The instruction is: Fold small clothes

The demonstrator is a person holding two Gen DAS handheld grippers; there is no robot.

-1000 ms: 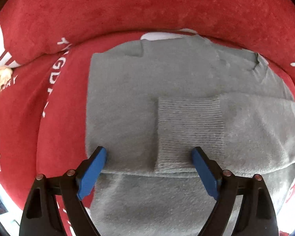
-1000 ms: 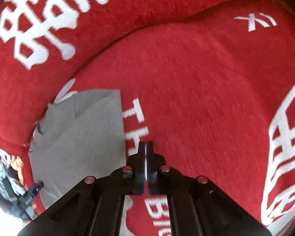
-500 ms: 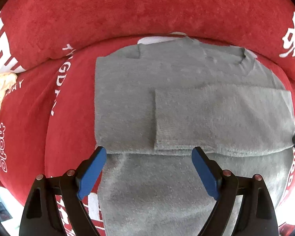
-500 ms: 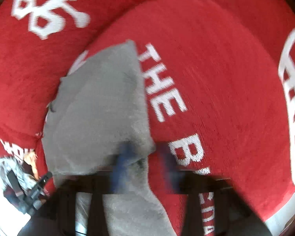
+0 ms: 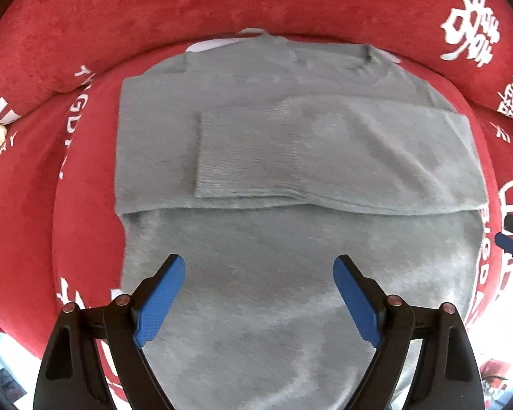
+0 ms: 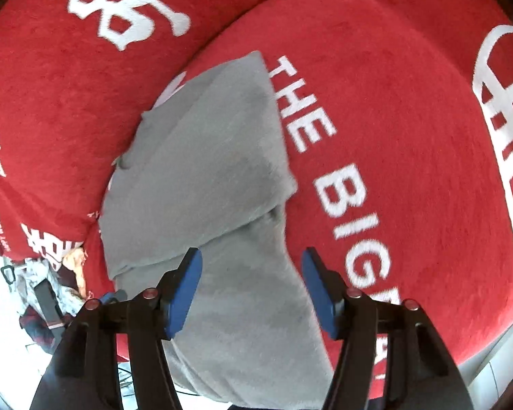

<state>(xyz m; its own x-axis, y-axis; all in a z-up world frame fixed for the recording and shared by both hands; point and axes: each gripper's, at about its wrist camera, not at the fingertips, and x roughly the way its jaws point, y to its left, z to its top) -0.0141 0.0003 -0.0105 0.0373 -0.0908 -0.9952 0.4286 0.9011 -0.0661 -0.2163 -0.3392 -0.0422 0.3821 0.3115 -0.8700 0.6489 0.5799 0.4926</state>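
Hovering both tongs over the grey sweater [image 5: 290, 157], which lies flat on the red sofa seat [image 5: 85, 188], we see the collar at upper frame and the hem toward the bottom, so its long axis runs top to bottom. Left tongs [image 5: 260, 294] stand spread, empty, above the lower body. Right tongs [image 6: 251, 287] have just been opening, nothing pinched, over the sweater's right edge. No containers visible.
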